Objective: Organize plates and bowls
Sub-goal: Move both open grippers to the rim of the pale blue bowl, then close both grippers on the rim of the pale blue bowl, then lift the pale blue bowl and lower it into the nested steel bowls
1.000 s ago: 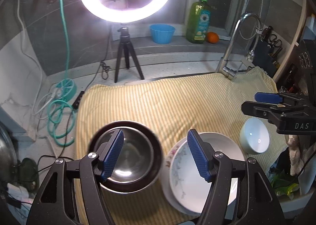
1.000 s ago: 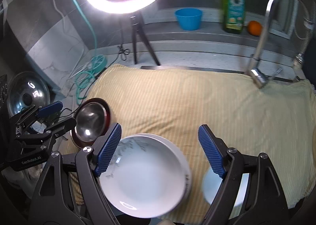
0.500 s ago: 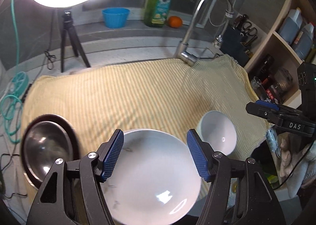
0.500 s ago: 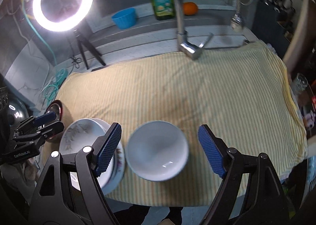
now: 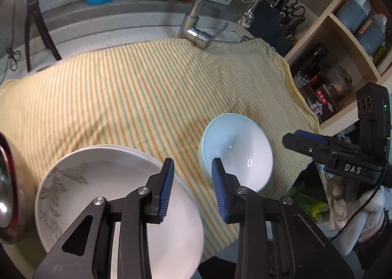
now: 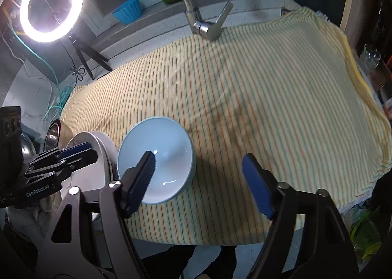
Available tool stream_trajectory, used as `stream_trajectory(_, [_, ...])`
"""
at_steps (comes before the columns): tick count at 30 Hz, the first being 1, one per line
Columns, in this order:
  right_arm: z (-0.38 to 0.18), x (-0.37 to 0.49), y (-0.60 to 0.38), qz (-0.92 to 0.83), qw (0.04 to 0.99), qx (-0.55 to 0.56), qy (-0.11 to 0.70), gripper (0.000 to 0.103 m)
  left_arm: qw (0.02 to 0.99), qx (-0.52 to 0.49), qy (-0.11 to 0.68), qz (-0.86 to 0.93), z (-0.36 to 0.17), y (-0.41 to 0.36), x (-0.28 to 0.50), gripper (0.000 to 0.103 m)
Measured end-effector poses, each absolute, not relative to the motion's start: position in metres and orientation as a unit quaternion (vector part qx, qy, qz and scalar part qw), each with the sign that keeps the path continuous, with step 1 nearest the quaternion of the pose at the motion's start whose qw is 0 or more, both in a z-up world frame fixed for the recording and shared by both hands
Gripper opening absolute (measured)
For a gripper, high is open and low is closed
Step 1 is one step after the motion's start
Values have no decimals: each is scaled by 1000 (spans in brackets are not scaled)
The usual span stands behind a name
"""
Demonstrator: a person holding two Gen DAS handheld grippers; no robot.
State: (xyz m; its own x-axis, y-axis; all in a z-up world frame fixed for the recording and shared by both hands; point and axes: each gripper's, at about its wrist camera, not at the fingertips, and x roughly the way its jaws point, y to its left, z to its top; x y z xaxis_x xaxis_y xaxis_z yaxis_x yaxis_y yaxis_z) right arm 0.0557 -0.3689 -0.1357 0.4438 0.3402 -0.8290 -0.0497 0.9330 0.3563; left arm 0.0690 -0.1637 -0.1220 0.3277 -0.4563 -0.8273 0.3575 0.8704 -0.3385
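A: Start with the left gripper (image 5: 192, 176). What are its jaws doing?

B: They have just been closing and now stand a narrow gap apart, with only striped cloth (image 5: 147, 88) showing between the blue pads. Nothing is clamped. One pad hangs over the right rim of the white plate (image 5: 80, 181), the other over the near-left rim of the pale bowl (image 5: 240, 146).

A: And the right gripper (image 6: 198, 176)?

B: Its jaws have also just been closing but are still wide apart. The left finger (image 6: 143, 176) overlaps the bowl's inside in the right wrist view; whether it touches I cannot tell. The other finger hangs over bare cloth to the right of the bowl. Nothing is gripped.

A: Where do the dishes sit, taking the bowl as the mark?

B: The bowl stands upright on the cloth near its front edge. The plate, with a grey leaf pattern, lies just left of it, apart from it, seemingly stacked on another plate. Left of the plate is a steel bowl (image 6: 55, 132) on a dark red dish.

A: Beyond the bowl?

B: The faucet (image 6: 205, 27), well apart, at the cloth's far edge.
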Motion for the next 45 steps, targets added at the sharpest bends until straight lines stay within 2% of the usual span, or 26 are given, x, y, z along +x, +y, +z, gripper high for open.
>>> stream_trajectory(1, [-139, 56, -369, 119, 835, 143, 518, 64, 810, -51, 526, -253, -124, -166, 70, 24])
stream_trajectory(6, [-154, 58, -371, 135, 818, 170, 532, 49, 801, -56, 536, -261, -132, -177, 75, 20])
stream_trajectory(10, [-163, 60, -373, 140, 810, 187, 538, 46, 795, -58, 544, -261, -138, -183, 78, 16])
stream_trajectory(13, [-168, 62, -373, 147, 802, 200, 543, 34, 794, -58, 547, -258, -141, -183, 80, 15])
stream_trajectory(14, [-170, 63, -373, 148, 800, 203, 544, 33, 792, -60, 550, -258, -143, -183, 81, 12])
stream_trajectory(20, [-177, 68, -372, 156, 791, 214, 552, 27, 787, -61, 556, -259, -149, -185, 85, 11])
stream_trajectory(23, [-181, 71, -370, 163, 784, 218, 558, 15, 788, -62, 555, -260, -150, -185, 86, 10])
stream_trajectory(35, [-182, 76, -367, 164, 781, 219, 561, 13, 784, -81, 560, -257, -151, -181, 90, 9])
stream_trajectory(45, [-150, 81, -351, 184, 793, 208, 543, 13, 812, -94, 518, -251, -113, -157, 83, 9])
